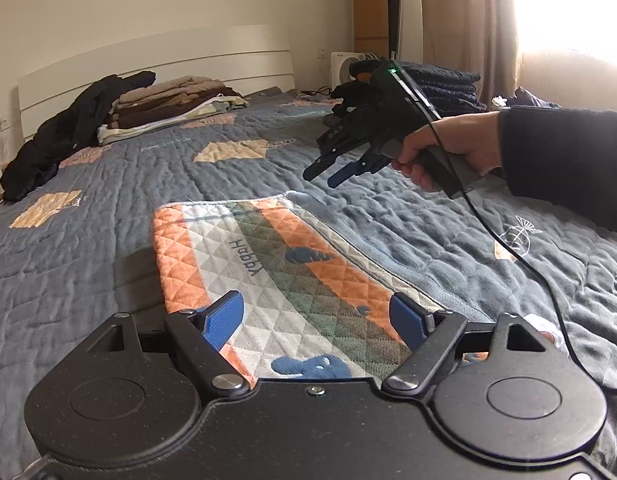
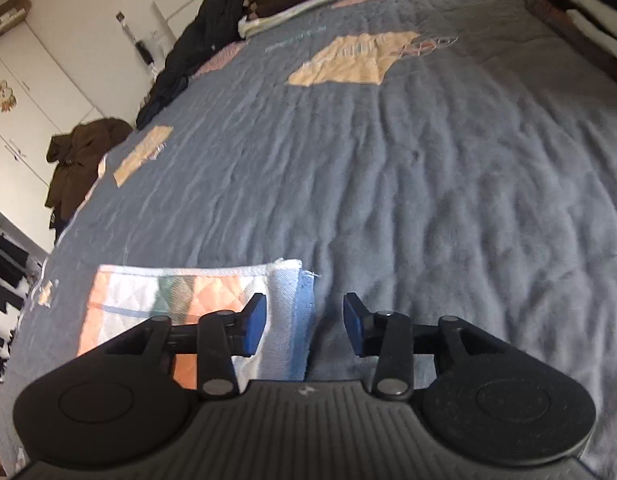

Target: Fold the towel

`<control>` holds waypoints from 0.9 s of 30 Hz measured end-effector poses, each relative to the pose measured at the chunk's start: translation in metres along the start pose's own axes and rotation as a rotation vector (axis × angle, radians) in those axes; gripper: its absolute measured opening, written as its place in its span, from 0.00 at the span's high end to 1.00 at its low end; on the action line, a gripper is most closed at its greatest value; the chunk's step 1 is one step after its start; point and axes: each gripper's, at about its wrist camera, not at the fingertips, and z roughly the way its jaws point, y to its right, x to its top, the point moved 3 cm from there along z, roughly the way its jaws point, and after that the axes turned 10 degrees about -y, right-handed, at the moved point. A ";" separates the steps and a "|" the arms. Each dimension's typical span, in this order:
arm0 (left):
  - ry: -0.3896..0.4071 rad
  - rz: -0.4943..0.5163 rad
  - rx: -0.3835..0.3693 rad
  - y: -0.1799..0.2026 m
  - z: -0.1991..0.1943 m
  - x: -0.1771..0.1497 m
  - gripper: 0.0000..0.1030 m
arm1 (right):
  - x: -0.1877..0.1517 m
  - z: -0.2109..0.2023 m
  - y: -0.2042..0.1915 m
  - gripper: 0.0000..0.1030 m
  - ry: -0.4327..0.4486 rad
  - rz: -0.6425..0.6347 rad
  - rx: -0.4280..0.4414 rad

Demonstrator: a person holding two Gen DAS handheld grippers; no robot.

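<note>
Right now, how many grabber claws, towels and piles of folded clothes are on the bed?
Grabber claws: 2, the left gripper and right gripper
Towels: 1, the patterned towel
Piles of folded clothes: 1, the folded clothes pile
Total: 4

Orange, white and green diamond-quilted towel [image 1: 292, 264] on a grey-blue bedspread [image 1: 88, 248] with tan patches.

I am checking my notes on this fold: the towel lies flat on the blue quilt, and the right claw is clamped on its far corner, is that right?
Not quite. The towel does lie flat on the blue quilt, but the right claw is not clamped on its corner: it hangs open above the corner, with nothing between its pads. The left wrist view shows the gap; the right wrist view confirms the open jaws.
</note>
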 end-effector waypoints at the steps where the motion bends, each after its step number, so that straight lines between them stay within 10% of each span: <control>1: 0.008 0.003 0.009 -0.002 -0.002 0.001 0.21 | -0.007 -0.011 -0.010 0.55 0.019 -0.007 0.012; 8: 0.020 0.132 0.085 0.000 -0.019 -0.011 0.17 | -0.115 -0.050 -0.085 0.44 0.060 0.051 0.188; 15: -0.001 0.370 0.141 0.031 -0.047 -0.059 0.17 | -0.192 -0.052 -0.105 0.43 0.015 0.051 0.132; 27: -0.042 0.554 0.291 0.060 -0.021 -0.104 0.17 | -0.220 -0.059 -0.095 0.43 0.049 0.051 0.053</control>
